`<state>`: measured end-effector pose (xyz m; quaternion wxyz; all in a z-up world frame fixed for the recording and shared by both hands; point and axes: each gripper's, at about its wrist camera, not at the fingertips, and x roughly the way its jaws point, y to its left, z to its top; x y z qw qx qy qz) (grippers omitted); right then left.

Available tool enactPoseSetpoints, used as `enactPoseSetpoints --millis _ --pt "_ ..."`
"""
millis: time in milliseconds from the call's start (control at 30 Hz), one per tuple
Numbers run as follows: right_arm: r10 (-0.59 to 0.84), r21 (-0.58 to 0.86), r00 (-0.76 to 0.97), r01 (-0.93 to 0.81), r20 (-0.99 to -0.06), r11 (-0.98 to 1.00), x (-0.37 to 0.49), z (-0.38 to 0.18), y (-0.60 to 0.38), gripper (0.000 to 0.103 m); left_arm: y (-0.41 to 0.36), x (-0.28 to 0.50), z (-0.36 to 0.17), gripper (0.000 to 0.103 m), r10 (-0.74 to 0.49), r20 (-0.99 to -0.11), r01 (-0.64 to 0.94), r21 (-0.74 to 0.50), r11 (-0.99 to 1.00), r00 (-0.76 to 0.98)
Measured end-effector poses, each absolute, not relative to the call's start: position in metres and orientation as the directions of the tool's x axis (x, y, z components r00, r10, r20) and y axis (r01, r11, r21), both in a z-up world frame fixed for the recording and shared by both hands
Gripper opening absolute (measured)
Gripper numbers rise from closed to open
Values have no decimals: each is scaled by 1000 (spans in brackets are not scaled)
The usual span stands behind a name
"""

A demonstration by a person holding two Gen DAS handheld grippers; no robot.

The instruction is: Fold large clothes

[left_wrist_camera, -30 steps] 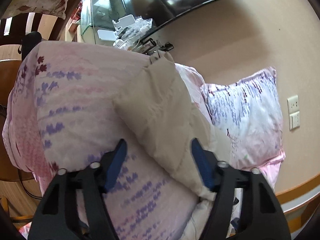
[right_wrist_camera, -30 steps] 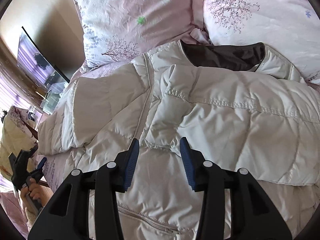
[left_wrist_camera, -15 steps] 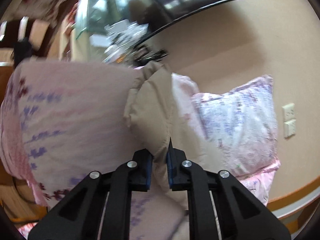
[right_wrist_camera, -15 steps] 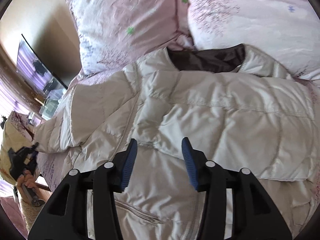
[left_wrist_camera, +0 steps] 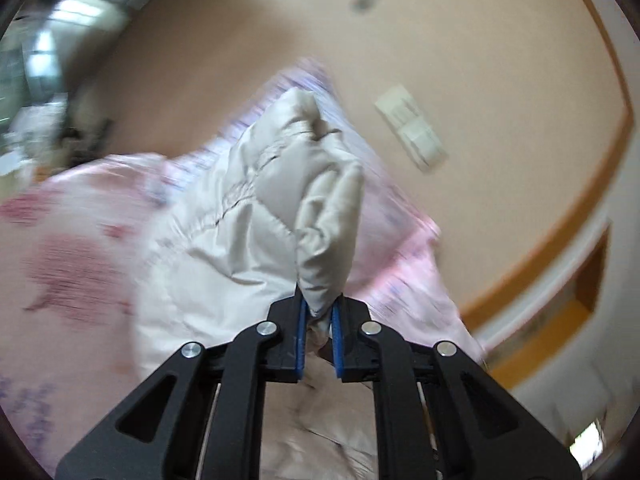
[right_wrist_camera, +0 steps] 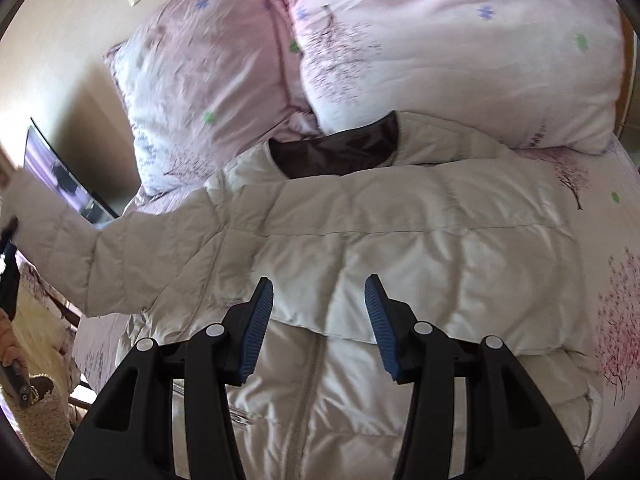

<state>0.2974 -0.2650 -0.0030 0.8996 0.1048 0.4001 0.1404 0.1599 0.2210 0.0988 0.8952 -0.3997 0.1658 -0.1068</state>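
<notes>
**Folding the raised sleeve across the jacket**

Working on the bed (right_wrist_camera: 600, 208), we keep the left tongs (left_wrist_camera: 318, 316) clamped on the cuff of the sleeve (left_wrist_camera: 320, 216), which hangs lifted off the cream puffer jacket (right_wrist_camera: 400, 248). The jacket lies spread below the pillows (right_wrist_camera: 440, 48), its other sleeve already across the chest. We judge the best move is to carry the cuff over the body, keeping tension even. The right tongs (right_wrist_camera: 320, 320) hover half open, gripping nothing, ready to steady the fold.

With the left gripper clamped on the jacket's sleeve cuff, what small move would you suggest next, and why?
Probably carry the sleeve across the jacket chest: the left gripper pinches its cuff aloft, the other sleeve already lies folded, and the right gripper hovers open.
</notes>
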Motion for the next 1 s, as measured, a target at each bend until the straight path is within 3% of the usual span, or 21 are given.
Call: enactPoseSetpoints --millis 233,433,467,500,533,600,700,867,1000 --pt "307 327 665 -99 -680 940 293 -8 -300 50 101 219 102 10 -553 -269 238 -695 678 789" --pt "283 352 675 -37 -681 935 293 -14 -327 50 4 262 47 13 -664 -471 265 -662 701 581" --pt "283 357 674 -31 -682 934 294 -15 -330 50 -7 267 39 18 -666 -501 255 -659 708 553" --pt "282 362 673 -24 -684 932 295 -16 -333 50 -14 273 32 33 -667 -526 249 -655 713 527" --pt "284 369 671 -16 -685 929 297 -17 -337 50 -23 278 27 40 -667 -551 245 -649 720 502" --pt "290 383 668 -9 -685 924 296 -19 -341 50 -35 283 19 69 -663 -577 256 -630 733 477" --pt "335 428 658 -21 -674 904 297 -19 -343 50 -42 277 24 86 -673 -564 300 -615 729 479" --pt "474 531 592 -91 -652 843 307 -23 -330 50 -1 247 54 98 -684 -494 340 -615 711 537" --pt "524 552 524 -118 -671 825 319 -34 -307 49 51 220 63 101 -599 -507 300 -552 778 620"
